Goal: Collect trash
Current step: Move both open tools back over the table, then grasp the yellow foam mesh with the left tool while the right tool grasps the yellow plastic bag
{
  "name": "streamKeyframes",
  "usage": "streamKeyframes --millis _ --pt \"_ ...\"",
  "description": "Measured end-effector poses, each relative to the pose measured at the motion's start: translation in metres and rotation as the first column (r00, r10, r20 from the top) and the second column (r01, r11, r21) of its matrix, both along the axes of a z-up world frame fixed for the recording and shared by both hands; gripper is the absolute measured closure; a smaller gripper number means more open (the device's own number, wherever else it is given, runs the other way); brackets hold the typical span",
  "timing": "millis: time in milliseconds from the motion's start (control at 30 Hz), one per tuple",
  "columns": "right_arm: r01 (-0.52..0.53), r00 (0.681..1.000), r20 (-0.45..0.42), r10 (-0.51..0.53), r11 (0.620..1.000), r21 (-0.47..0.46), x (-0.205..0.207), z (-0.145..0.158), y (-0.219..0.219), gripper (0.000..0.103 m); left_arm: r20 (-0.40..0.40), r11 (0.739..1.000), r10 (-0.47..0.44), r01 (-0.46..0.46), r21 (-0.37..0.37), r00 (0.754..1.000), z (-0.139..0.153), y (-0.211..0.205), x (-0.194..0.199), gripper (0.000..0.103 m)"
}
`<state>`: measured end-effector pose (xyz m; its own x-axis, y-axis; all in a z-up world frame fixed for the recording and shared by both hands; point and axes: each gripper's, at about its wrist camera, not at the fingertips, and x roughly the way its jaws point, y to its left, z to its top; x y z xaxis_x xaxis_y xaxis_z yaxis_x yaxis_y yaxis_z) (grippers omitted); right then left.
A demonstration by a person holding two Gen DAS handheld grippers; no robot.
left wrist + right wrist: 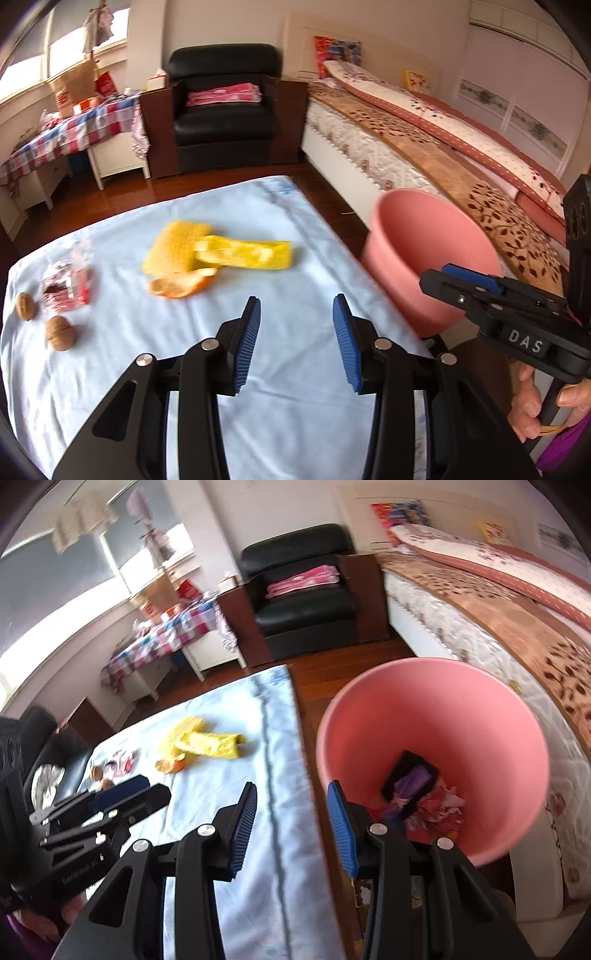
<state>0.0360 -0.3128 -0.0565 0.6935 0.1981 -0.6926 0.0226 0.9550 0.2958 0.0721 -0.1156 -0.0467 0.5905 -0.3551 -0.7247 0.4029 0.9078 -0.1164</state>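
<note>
On the light blue cloth point(155, 369) lie a yellow wrapper point(245, 254), a yellow waffle-textured piece point(173, 245), an orange peel point(181, 286), a clear red-printed wrapper point(64, 288) and two walnuts point(61, 332). My left gripper point(297, 341) hovers open over the cloth's near part, nothing between its blue pads. My right gripper point(291, 827) is open and empty over the cloth's right edge, beside the pink bin point(480, 716). The bin holds a black and purple packet point(410, 781) and red-white scraps point(441, 806). Each gripper shows in the other's view: right point(472, 286), left point(136, 790).
The pink bin point(424, 236) stands on the wooden floor point(321, 181) between the cloth-covered table and a bed point(424, 147). A black armchair point(225, 122) and a checked-cloth side table point(74, 129) stand at the back. A hand point(532, 402) grips the right gripper's handle.
</note>
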Motion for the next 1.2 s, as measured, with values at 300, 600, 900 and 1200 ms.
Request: streamKeyframes --millis 300,600,900,1200 --pt "-0.164 0.986 -0.015 0.163 0.982 -0.091 0.034 -0.006 0.058 0.053 -0.026 0.992 0.126 -0.126 -0.005 0.992 -0.011 0.058 0.019 0.062" --pt "-0.356 0.934 -0.068 0.349 0.907 -0.227 0.097 -0.01 0.111 0.042 -0.052 0.978 0.203 -0.205 -0.027 0.978 -0.012 0.1 0.05 0.062" --pt "-0.429 0.903 -0.168 0.396 0.856 -0.289 0.143 -0.04 0.133 0.042 -0.111 0.98 0.188 -0.194 -0.038 0.976 -0.017 0.104 0.096 0.062" --pt "-0.418 0.904 -0.189 0.384 0.885 -0.205 0.148 -0.052 0.124 0.089 -0.168 0.986 0.157 -0.164 -0.034 0.973 -0.034 0.088 0.131 0.062"
